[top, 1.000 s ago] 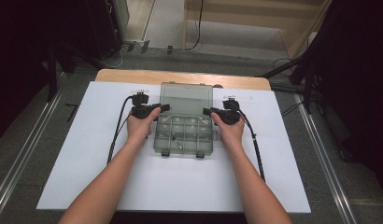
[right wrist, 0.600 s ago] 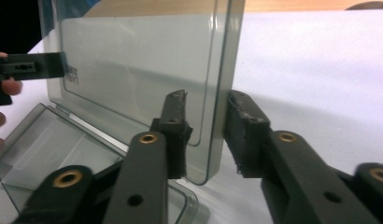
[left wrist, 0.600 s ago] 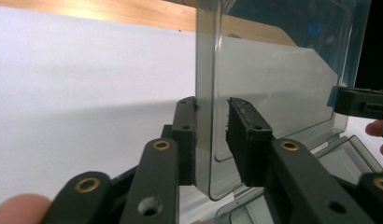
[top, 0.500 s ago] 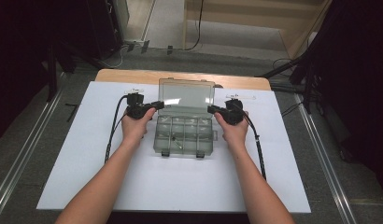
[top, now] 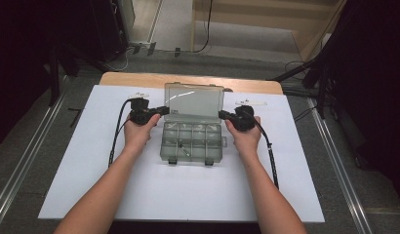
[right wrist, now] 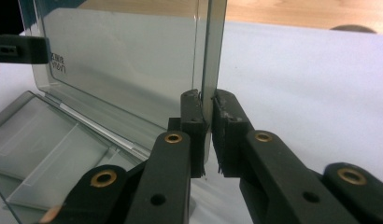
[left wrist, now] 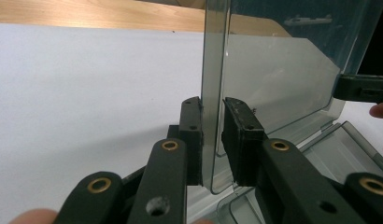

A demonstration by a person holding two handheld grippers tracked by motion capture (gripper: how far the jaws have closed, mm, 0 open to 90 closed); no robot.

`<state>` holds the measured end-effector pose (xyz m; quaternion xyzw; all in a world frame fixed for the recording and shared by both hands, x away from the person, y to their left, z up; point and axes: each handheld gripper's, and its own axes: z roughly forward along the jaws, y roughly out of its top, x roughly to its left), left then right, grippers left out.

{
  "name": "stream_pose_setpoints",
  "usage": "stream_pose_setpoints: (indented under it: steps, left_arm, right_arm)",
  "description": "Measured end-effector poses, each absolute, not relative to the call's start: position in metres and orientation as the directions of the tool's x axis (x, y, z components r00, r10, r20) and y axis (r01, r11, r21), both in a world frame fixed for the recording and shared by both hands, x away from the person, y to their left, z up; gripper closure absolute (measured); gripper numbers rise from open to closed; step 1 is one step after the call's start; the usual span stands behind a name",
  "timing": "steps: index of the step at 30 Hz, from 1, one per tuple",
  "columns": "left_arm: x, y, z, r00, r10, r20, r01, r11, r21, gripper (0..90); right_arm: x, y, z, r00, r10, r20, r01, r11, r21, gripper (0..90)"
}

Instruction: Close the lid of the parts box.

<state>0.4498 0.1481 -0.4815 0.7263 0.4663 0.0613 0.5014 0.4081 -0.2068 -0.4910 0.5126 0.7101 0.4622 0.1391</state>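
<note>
Surface: white sheet (top: 188, 195) covering the desk (top: 139, 79), whose wooden far edge stays bare; dark surroundings, grey floor beyond.
Object: clear smoky plastic compartment box (top: 192, 141), near the middle of the sheet, slightly toward the far edge.
Lid: lid (top: 194, 101) open, standing up from the hinge at the far side of the box; seen edge-on in both gripper views.
Contents: tray divided into small compartments; a few small items inside, too small to identify.
Left gripper: left gripper (top: 161, 110) at the lid's left edge; in the left gripper view (left wrist: 212, 135) the fingers (left wrist: 192, 135) straddle that edge, one on each face. Left finger touches the plastic; a narrow gap shows at the right finger, so not fully clamped.
Right gripper: right gripper (top: 223, 115) at the lid's right edge; in the right gripper view (right wrist: 207, 130) both fingers (right wrist: 227, 133) press against the edge, closed on the lid.
Hands: one hand (top: 138, 132) behind each gripper, forearms entering from the near side.
Cables: black cable (top: 115, 136) trailing from each gripper across the sheet.
</note>
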Motion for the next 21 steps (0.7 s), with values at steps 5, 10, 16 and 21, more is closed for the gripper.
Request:
stream_pose_setpoints:
  steps: [5, 10, 16, 21]
  left_arm:
    - [0.455, 0.15, -0.472, 0.551, 0.737, -0.391, 0.608, -0.033, 0.793, 81.1]
    - [0.458, 0.148, -0.467, 0.548, 0.741, -0.388, 0.6, -0.026, 0.799, 81.0]
    - [0.452, 0.146, -0.466, 0.575, 0.755, -0.314, 0.547, -0.071, 0.834, 83.9]
    - [0.446, 0.144, -0.466, 0.589, 0.762, -0.269, 0.505, -0.088, 0.859, 84.5]
  right_arm:
    - [0.407, -0.207, -0.493, -0.442, 0.857, 0.265, 0.584, 0.05, 0.81, 85.2]
    - [0.406, -0.206, -0.493, -0.452, 0.858, 0.245, 0.567, 0.064, 0.821, 85.2]
    - [0.407, -0.207, -0.494, -0.455, 0.855, 0.25, 0.568, 0.062, 0.821, 84.6]
    - [0.406, -0.205, -0.489, -0.449, 0.866, 0.22, 0.552, 0.075, 0.83, 75.8]
